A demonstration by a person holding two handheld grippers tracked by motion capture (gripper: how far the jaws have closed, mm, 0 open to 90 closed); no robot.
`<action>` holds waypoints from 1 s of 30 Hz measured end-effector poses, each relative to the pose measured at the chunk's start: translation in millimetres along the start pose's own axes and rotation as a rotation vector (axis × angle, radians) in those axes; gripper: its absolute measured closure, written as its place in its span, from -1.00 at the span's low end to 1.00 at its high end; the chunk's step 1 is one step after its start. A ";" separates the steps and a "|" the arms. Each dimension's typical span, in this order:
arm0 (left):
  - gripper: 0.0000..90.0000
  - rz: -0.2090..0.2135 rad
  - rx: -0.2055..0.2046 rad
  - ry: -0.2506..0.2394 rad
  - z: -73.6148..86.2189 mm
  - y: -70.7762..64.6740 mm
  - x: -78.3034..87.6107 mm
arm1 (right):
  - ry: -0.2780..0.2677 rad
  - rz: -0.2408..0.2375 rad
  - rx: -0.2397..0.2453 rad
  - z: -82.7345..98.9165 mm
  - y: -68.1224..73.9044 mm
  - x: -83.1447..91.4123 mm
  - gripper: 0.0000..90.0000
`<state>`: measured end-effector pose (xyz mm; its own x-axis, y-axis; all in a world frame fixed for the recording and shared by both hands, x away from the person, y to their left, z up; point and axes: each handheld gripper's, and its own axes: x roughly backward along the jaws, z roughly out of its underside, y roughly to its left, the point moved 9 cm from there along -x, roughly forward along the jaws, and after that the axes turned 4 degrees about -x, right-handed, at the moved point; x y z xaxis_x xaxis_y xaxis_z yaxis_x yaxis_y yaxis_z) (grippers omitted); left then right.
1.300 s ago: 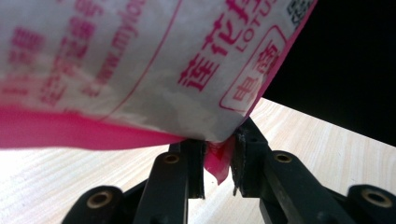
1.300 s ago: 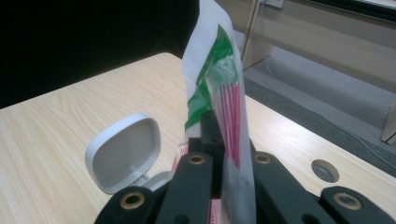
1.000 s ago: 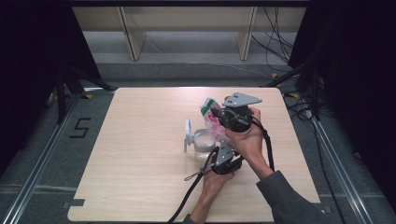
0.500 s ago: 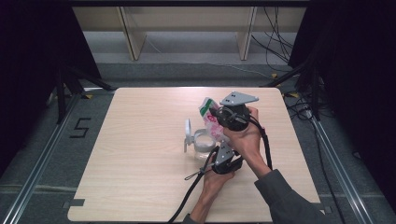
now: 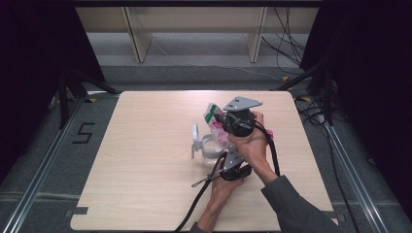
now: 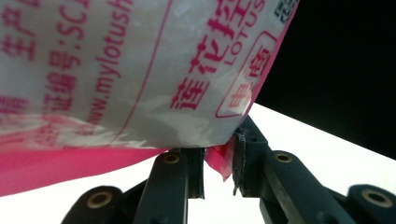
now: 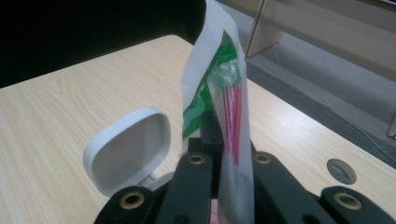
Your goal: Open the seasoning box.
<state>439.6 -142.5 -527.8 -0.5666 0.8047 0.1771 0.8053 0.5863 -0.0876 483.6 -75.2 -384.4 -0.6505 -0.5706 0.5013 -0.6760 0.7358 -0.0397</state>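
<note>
Since the bag (image 5: 216, 127) is thin, crinkly printed film, white with pink and green, it is judged light, limp and slippery; it is best taken at the seams. It is held above the clear container (image 5: 210, 150) with its white hinged lid (image 7: 127, 150) open. The top is pinched by the right gripper (image 7: 227, 140), a pink bottom corner by the left gripper (image 6: 219, 161). The table (image 5: 145, 160) is matte pale wood.

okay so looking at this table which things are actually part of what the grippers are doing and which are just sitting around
In use:
- white plastic packet with pink print and a green band, pinched by the right gripper and the left gripper
- clear round plastic container with open white hinged lid, under the packet

Just around:
- pale wooden table
- light wood shelving
- black cables on the floor
</note>
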 end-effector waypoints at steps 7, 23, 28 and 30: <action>0.69 -0.007 0.003 -0.006 -1.9 -0.6 1.2 | -0.022 0.002 -0.005 -2.3 0.7 -1.0 1.00; 0.69 0.000 0.013 -0.006 -1.1 -1.3 0.9 | 0.000 -0.002 0.017 -0.1 3.0 -5.1 1.00; 0.69 0.001 0.014 -0.006 -0.5 -1.2 0.4 | -0.005 0.000 0.010 0.5 2.6 -7.1 1.00; 0.69 0.010 0.018 -0.008 -0.2 -2.0 -0.4 | 0.014 -0.006 0.020 2.8 3.6 -7.5 1.00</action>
<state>438.3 -144.0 -527.5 -0.5602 0.8111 0.1685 0.8076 0.5800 -0.1070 485.1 -69.4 -390.6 -0.6417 -0.5694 0.5138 -0.6865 0.7251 -0.0539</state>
